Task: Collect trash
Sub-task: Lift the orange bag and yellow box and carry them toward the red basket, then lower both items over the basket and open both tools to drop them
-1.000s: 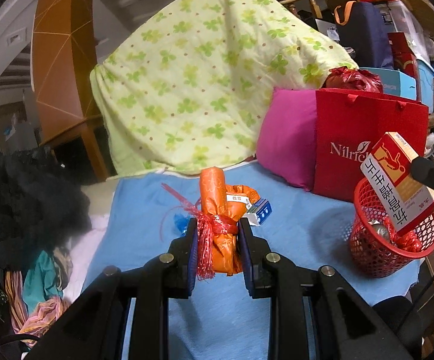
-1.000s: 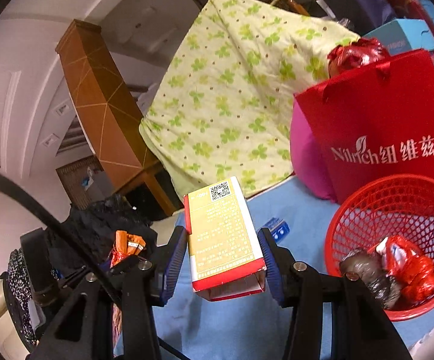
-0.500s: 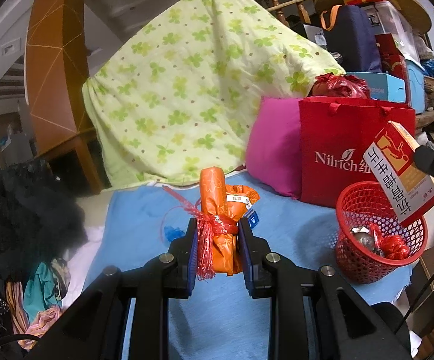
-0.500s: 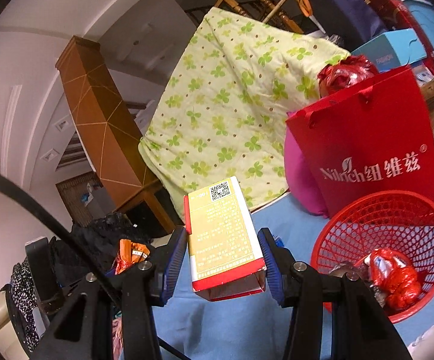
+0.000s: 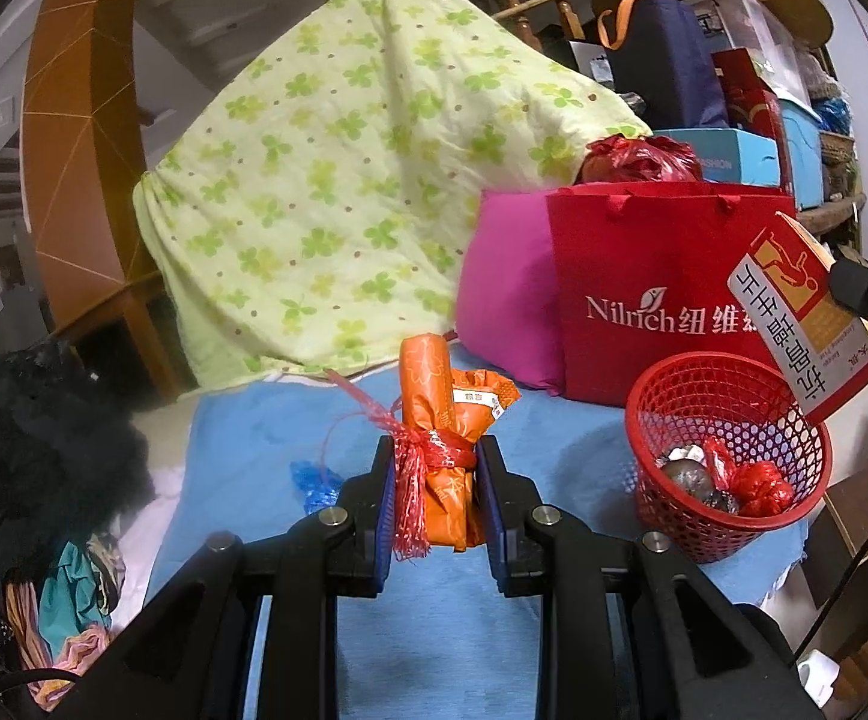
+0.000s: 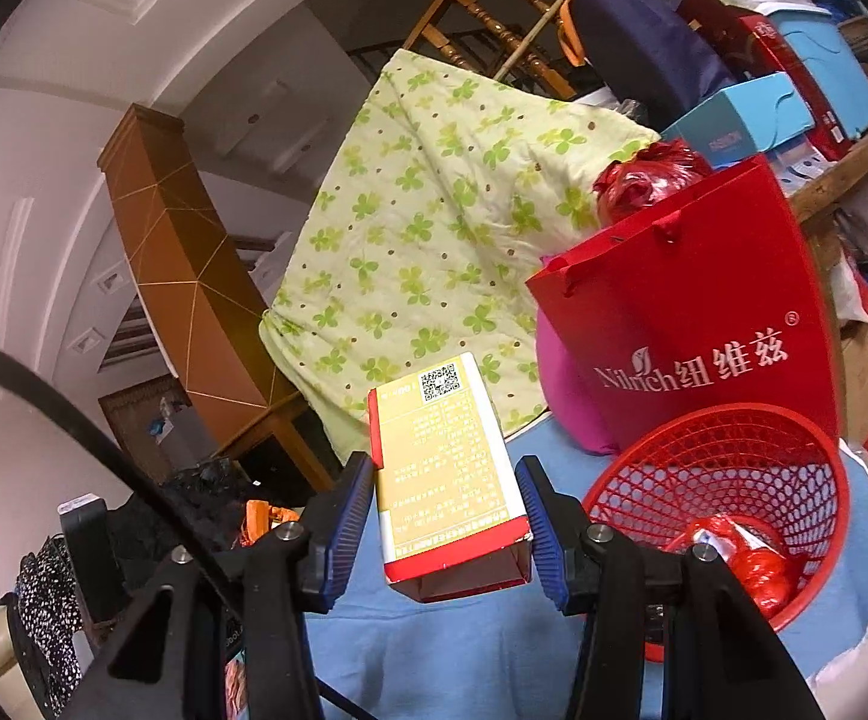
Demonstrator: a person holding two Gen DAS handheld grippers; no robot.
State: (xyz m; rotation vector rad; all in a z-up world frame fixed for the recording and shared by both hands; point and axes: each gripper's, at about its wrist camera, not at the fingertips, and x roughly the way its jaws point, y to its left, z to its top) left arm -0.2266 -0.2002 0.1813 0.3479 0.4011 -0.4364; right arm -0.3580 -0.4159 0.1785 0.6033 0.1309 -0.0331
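red mesh basket [image 5: 728, 456] on blue cloth [image 5: 266, 438]: crumpled red and silvery wrappers [image 5: 728, 483] inside | left gripper [image 5: 434, 501] clamps orange wrapper bundle [image 5: 440, 450] | right gripper [image 6: 449, 519] clamps yellow-red carton [image 6: 449, 468], beside basket

Red bag [image 5: 662, 294]: "Nilrich 纽维兹" (white print); blue box [image 6: 740, 120]: "FASHION".

Both wrist views look forward, close over the blue cloth [image 5: 266, 438], sharing the red basket [image 5: 734, 528] [image 6: 728, 474].
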